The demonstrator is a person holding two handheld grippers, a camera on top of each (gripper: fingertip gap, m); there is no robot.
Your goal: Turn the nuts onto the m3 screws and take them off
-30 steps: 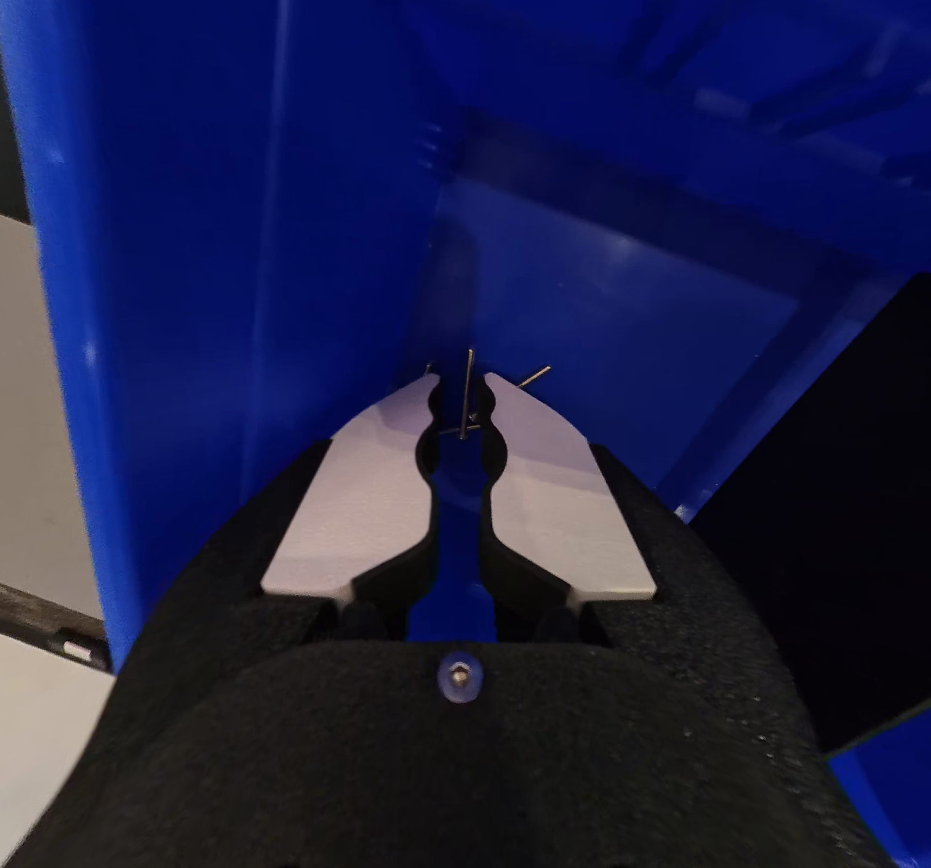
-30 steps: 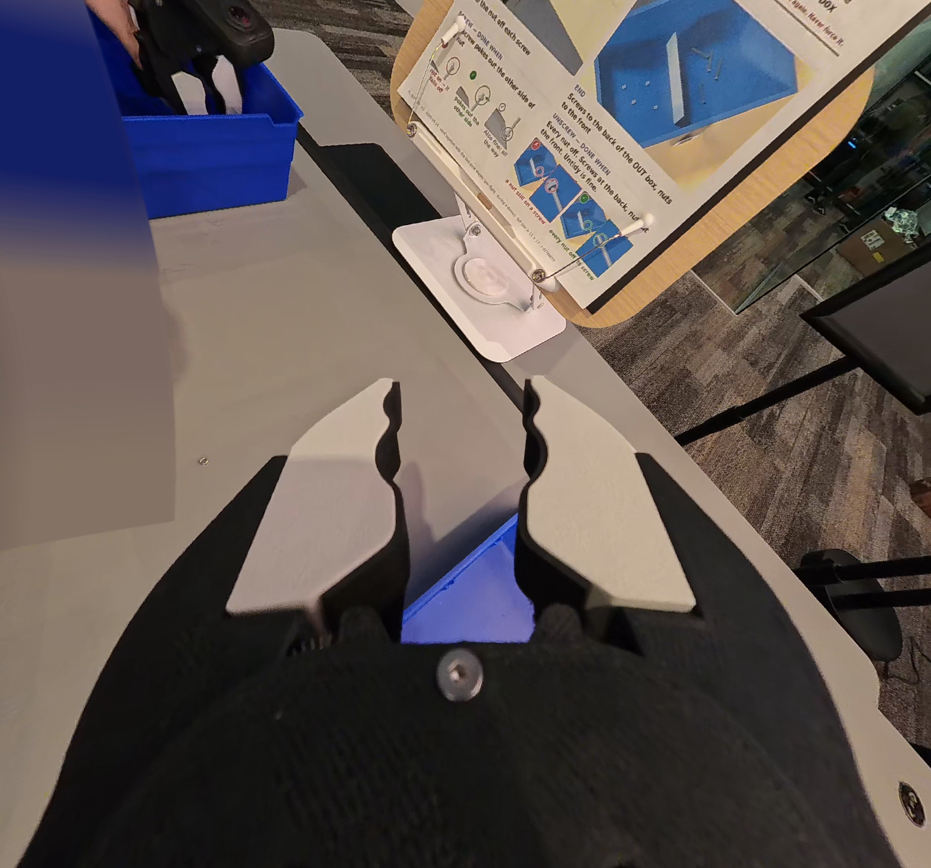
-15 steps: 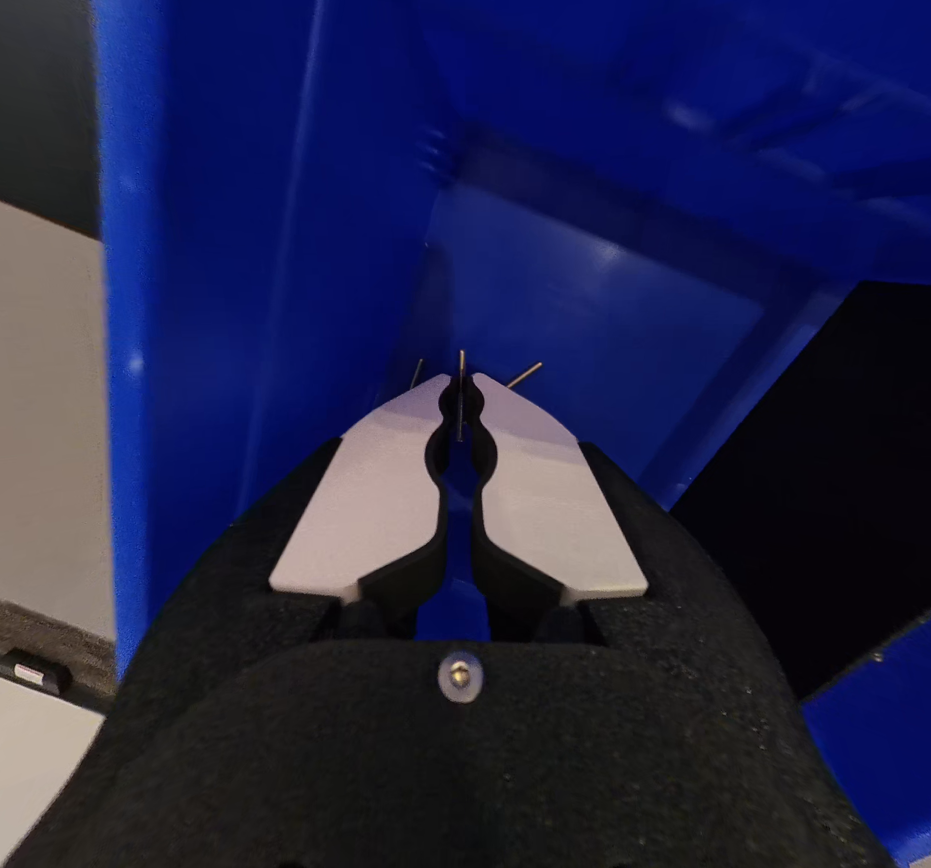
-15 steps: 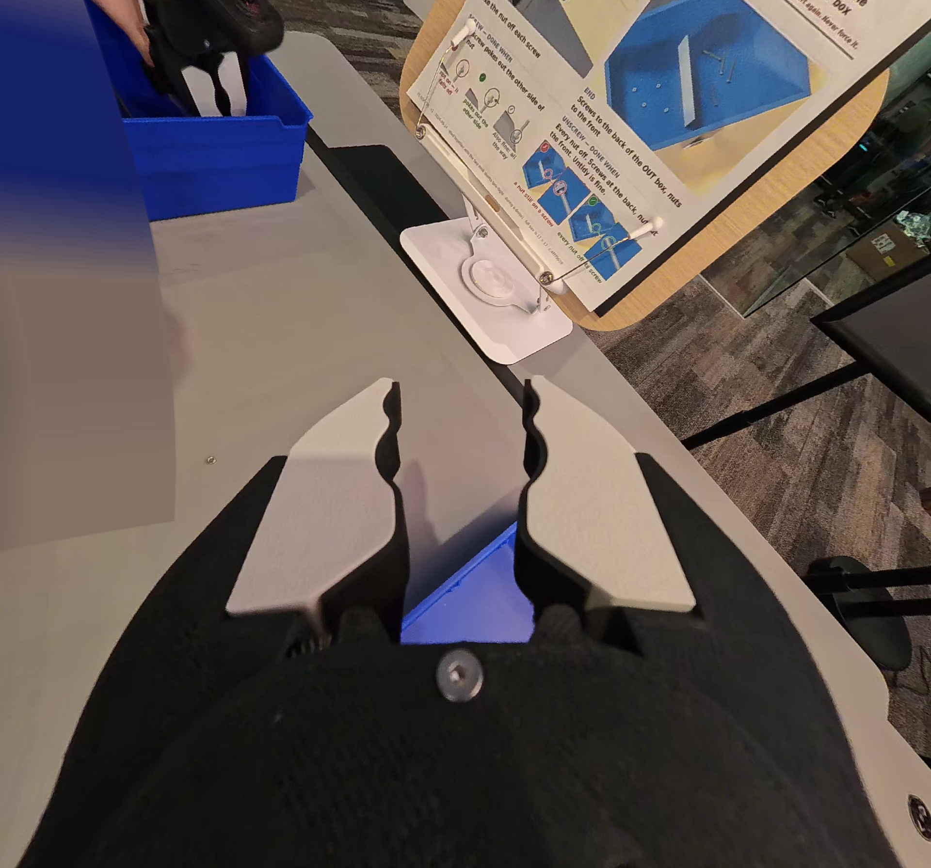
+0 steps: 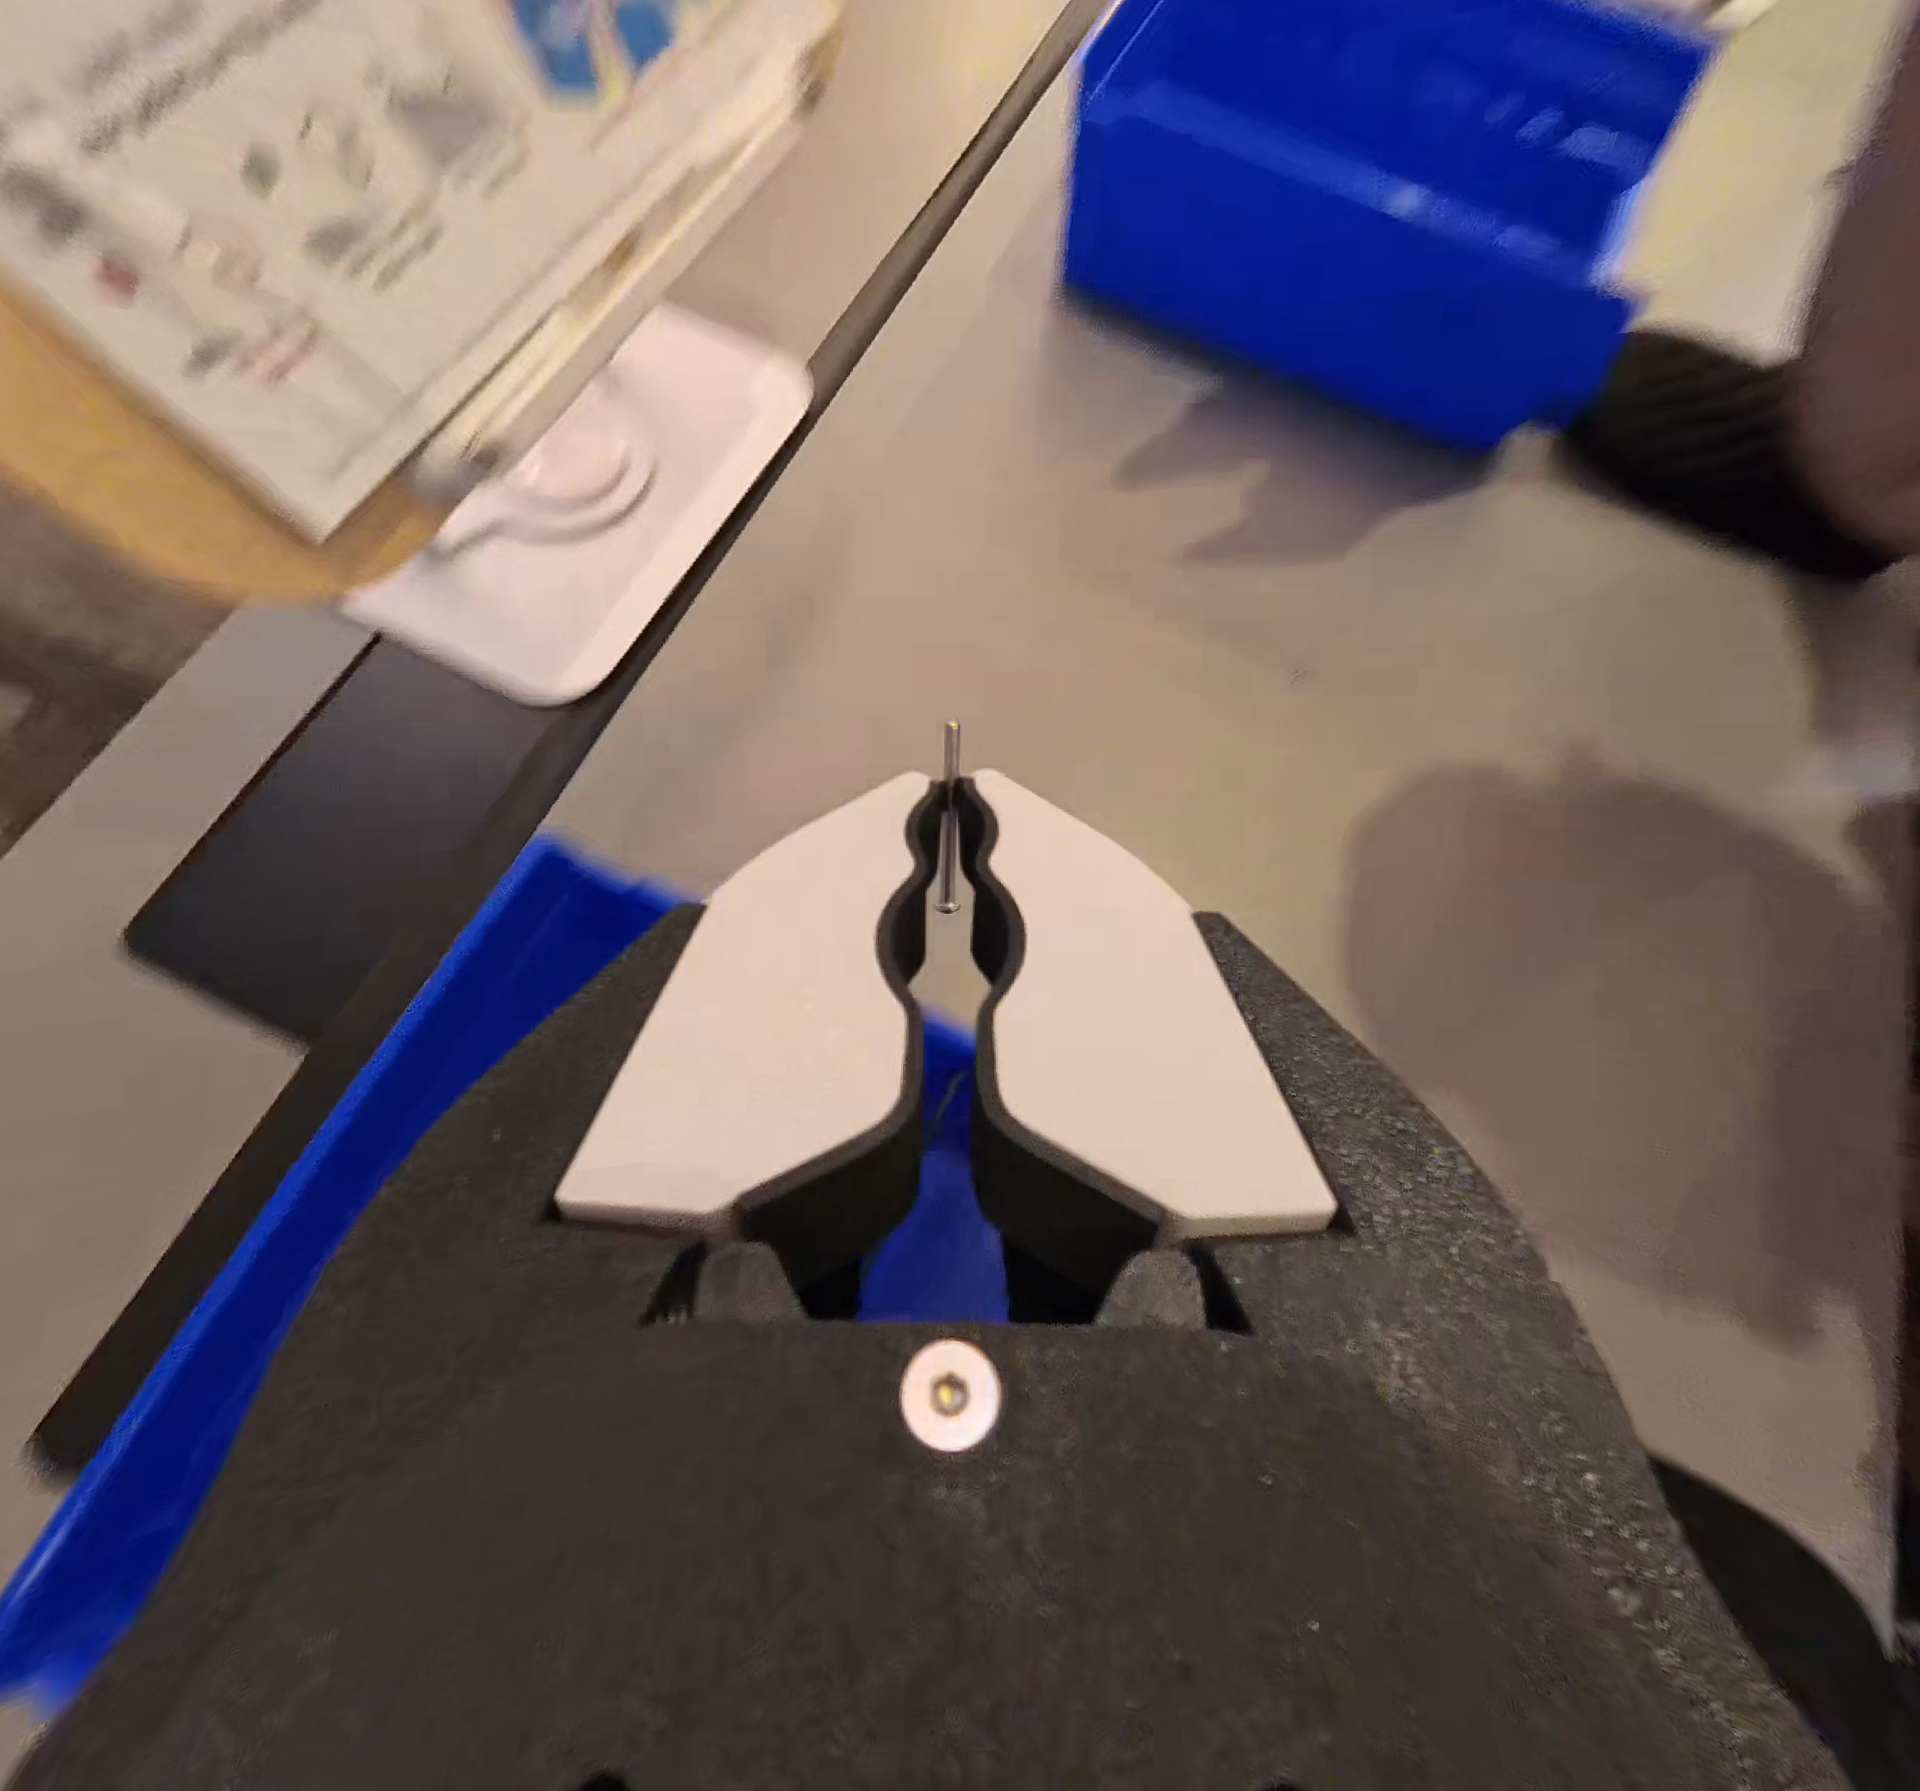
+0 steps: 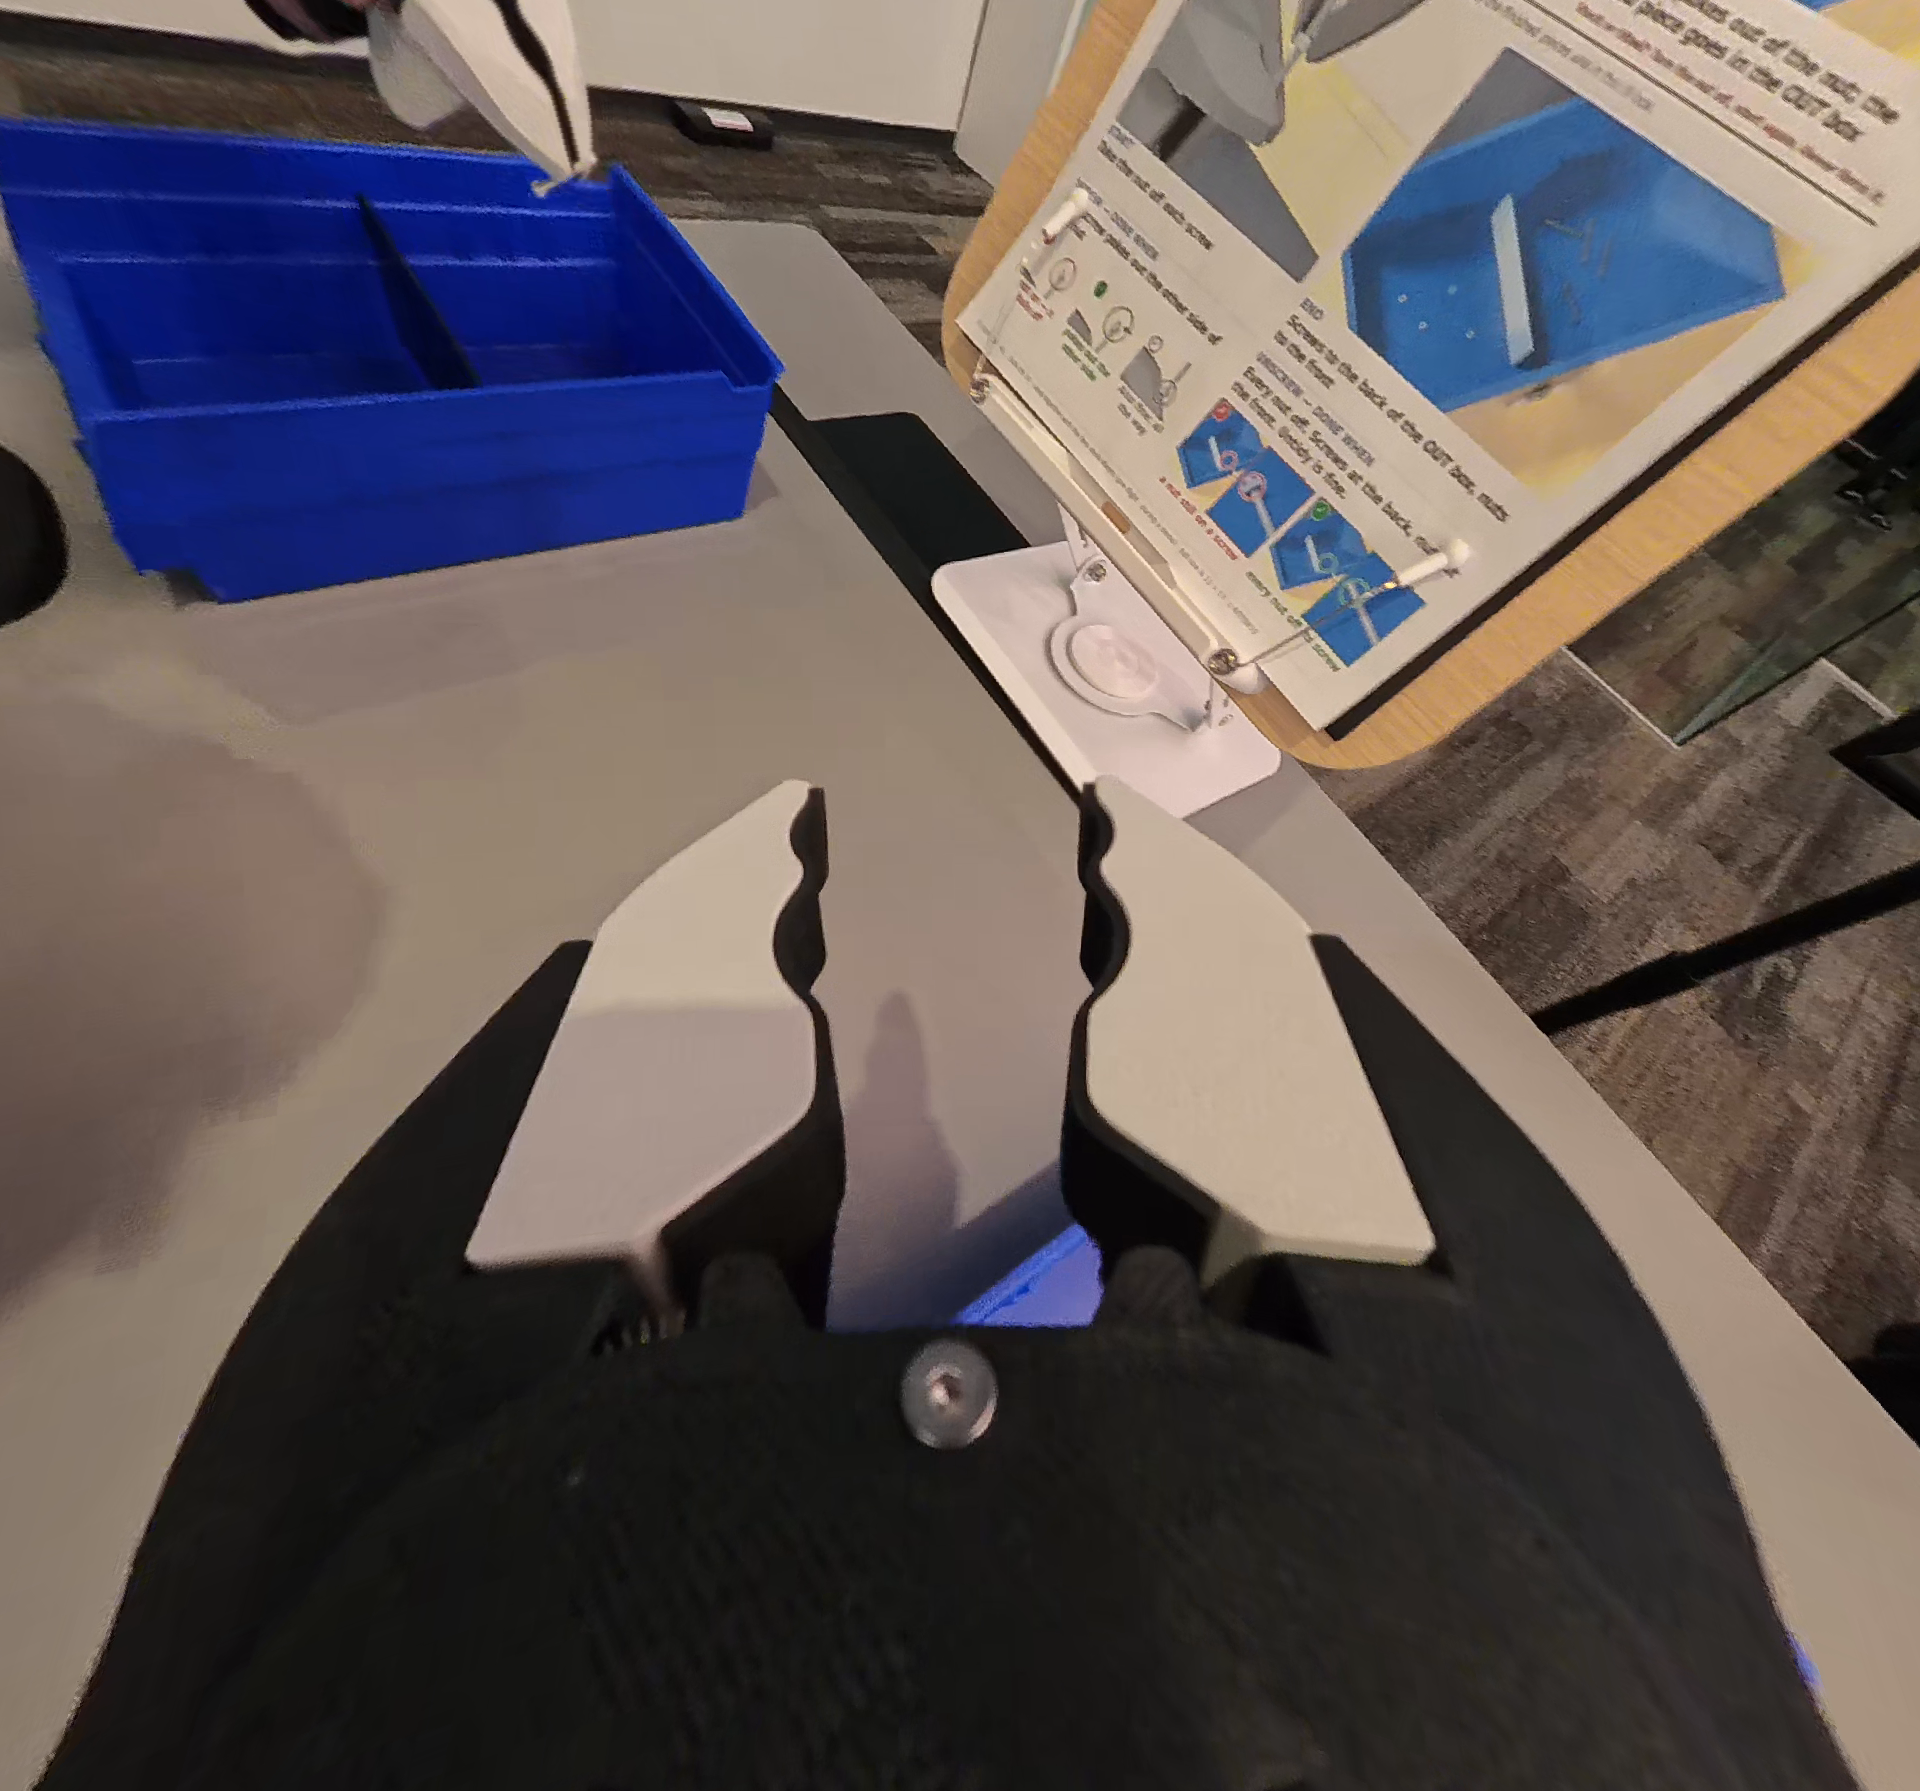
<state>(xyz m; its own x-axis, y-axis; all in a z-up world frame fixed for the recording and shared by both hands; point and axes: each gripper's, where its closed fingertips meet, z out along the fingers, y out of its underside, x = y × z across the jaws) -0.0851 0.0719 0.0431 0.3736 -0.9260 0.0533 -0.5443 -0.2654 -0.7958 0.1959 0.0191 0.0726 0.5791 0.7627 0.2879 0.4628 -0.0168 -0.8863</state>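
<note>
- Left gripper (image 5: 950, 777): the jaws are closed on a thin metal screw (image 5: 949, 816). The fingertips pinch the shank. One end projects forward past the tips; the other end lies back in the scalloped gap between the fingers.
- In the right wrist view, the left gripper (image 6: 561, 162) is held in the air above the far right corner of the divided blue bin (image 6: 395, 359), tips pointing down. The screw (image 6: 556, 180) shows at its tips as a small pale sliver; detail is too small to tell.
- No nut can be made out on the screw in either view.
- Right gripper (image 6: 951, 837): the jaws stand apart with nothing between them. It hovers over the grey desk (image 6: 582, 765), near the desk's right edge.
- The divided blue bin sits toward the far left of the desk. A dark divider (image 6: 416, 302) runs across its interior.
- A second blue bin (image 5: 1351, 172) is visible in the left wrist view on the desk ahead of the left gripper; this view is motion-blurred.
- A blue edge (image 6: 1039, 1279) shows below the right gripper's fingers; what it belongs to cannot be told.
- An instruction board (image 6: 1455, 287) leans on a white stand (image 6: 1122, 671) at the right edge of the desk.
- A black strip (image 6: 914, 484) runs along the right edge of the desk, between the bin and the stand.
</note>
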